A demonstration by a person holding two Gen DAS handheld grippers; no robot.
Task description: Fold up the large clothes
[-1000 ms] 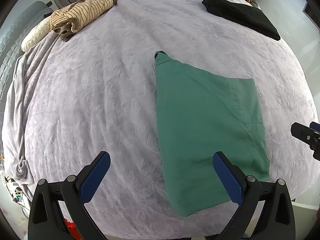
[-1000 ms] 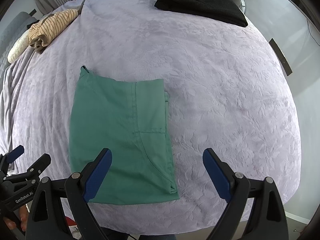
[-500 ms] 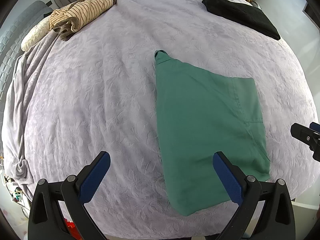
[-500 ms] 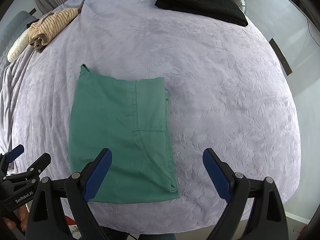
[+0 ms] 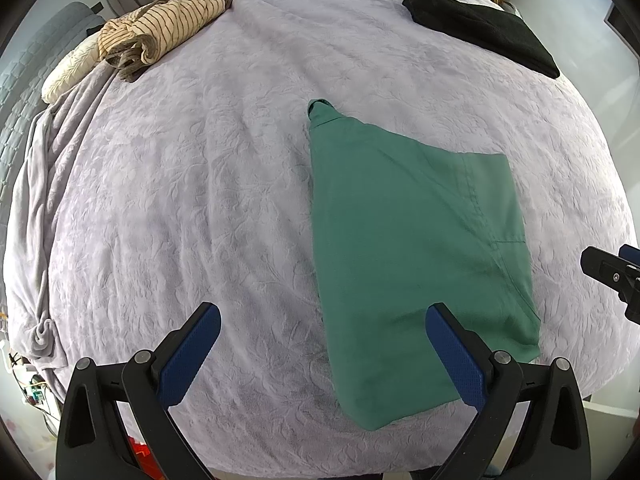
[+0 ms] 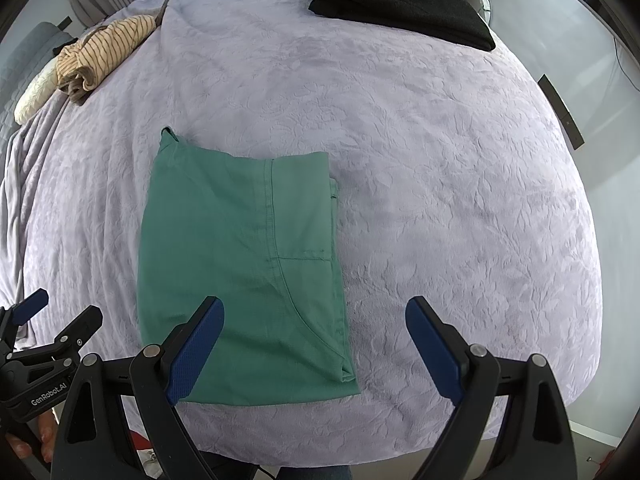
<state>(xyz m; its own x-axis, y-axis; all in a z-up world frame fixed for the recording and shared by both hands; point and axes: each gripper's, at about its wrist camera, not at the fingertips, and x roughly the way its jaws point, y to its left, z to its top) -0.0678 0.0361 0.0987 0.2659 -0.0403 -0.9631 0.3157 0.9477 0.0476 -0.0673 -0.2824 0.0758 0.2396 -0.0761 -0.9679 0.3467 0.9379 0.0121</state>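
Note:
A green garment (image 5: 412,240) lies folded flat in a rectangle on the lilac bedspread (image 5: 200,200), near the bed's front edge. It also shows in the right wrist view (image 6: 240,264). My left gripper (image 5: 320,344) is open and empty, held above the front edge, its right finger over the garment's near left part. My right gripper (image 6: 314,344) is open and empty, its left finger over the garment's near edge. Neither touches the cloth.
A striped beige garment (image 5: 160,36) lies bunched at the far left beside a cream pillow (image 5: 68,72). A folded black garment (image 5: 484,28) lies at the far right. A loose grey blanket (image 5: 32,208) hangs along the left edge.

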